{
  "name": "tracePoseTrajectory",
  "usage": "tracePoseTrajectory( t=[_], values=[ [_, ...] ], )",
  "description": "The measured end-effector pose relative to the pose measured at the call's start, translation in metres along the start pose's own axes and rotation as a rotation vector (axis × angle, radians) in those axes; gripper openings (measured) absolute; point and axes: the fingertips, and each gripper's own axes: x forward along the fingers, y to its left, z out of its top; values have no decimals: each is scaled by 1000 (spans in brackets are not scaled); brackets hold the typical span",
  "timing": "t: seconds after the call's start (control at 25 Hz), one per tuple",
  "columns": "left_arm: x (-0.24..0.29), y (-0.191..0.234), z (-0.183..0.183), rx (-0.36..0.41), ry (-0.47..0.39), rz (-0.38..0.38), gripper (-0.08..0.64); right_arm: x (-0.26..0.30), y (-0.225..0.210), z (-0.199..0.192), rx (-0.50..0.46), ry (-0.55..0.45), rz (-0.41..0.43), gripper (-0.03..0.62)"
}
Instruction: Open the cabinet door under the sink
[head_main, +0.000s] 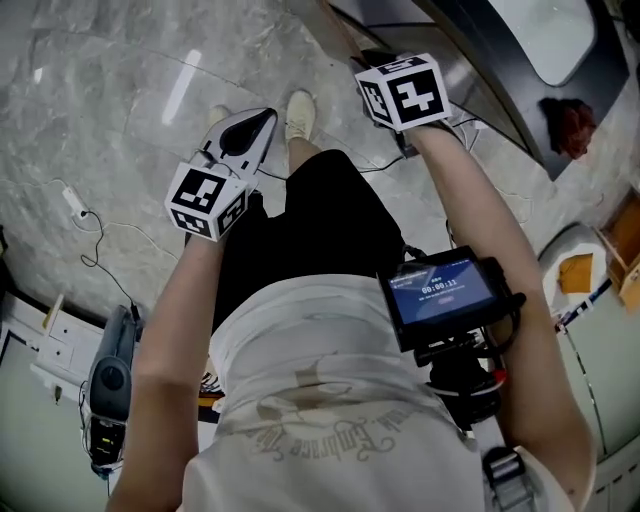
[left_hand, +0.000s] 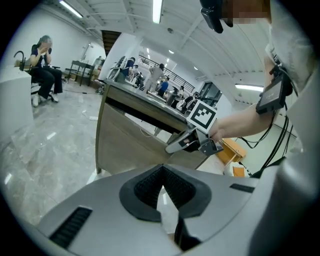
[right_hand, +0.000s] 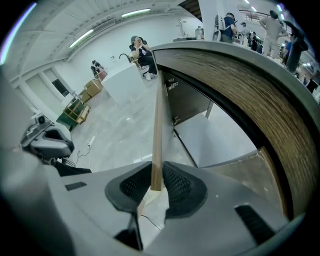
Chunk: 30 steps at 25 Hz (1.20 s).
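The wooden cabinet door (right_hand: 157, 130) stands swung out from the cabinet, and I see it edge-on in the right gripper view. My right gripper (right_hand: 156, 186) is shut on its lower edge, one pad on each face. Behind the door the cabinet's inside (right_hand: 215, 140) lies open under the curved wooden counter front (right_hand: 250, 85). The left gripper view shows the cabinet (left_hand: 125, 145) from the side, with the right gripper (left_hand: 172, 146) at its front. My left gripper (left_hand: 162, 192) is shut and holds nothing. In the head view it (head_main: 262, 122) hovers over the floor, apart from the cabinet.
A cable and plug (head_main: 85, 225) lie on the marble floor at the left. A grey machine (head_main: 110, 385) stands by the wall. A person (left_hand: 44, 65) sits in the background, and others stand behind the counter. Cardboard boxes (right_hand: 82, 100) are stacked further off.
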Motion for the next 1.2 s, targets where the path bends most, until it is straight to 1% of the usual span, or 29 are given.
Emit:
tracePoseTrajectory(
  t=[0.12, 0.24, 0.32, 0.48, 0.6, 0.8, 0.92, 1.08, 1.2],
  values=[
    [-11, 2, 5, -17, -18, 10, 8, -4, 0, 0, -4, 13, -31, 78],
    [-43, 17, -1, -38, -13, 20, 8, 5, 26, 7, -44, 20, -52, 78],
    [-67, 26, -2, -47, -22, 12, 8, 6, 43, 13, -43, 26, -73, 77],
    [-96, 40, 2, -30, -27, -24, 8, 11, 55, 14, 0, 43, -102, 74],
    [-100, 48, 9, -9, -19, -40, 8, 12, 50, 8, 44, 49, -108, 75],
    [-103, 60, 23, 11, -5, -33, 8, 13, 37, -1, 108, 56, -136, 74],
    [-111, 65, 33, 20, -9, -33, 8, 13, 35, -3, 142, 66, -139, 74],
    [-123, 75, 37, 21, -12, -28, 8, 11, 33, -5, 176, 94, -190, 72],
    [-135, 84, 38, 13, -18, -18, 8, 13, 42, -6, 213, 91, -178, 72]
  ],
)
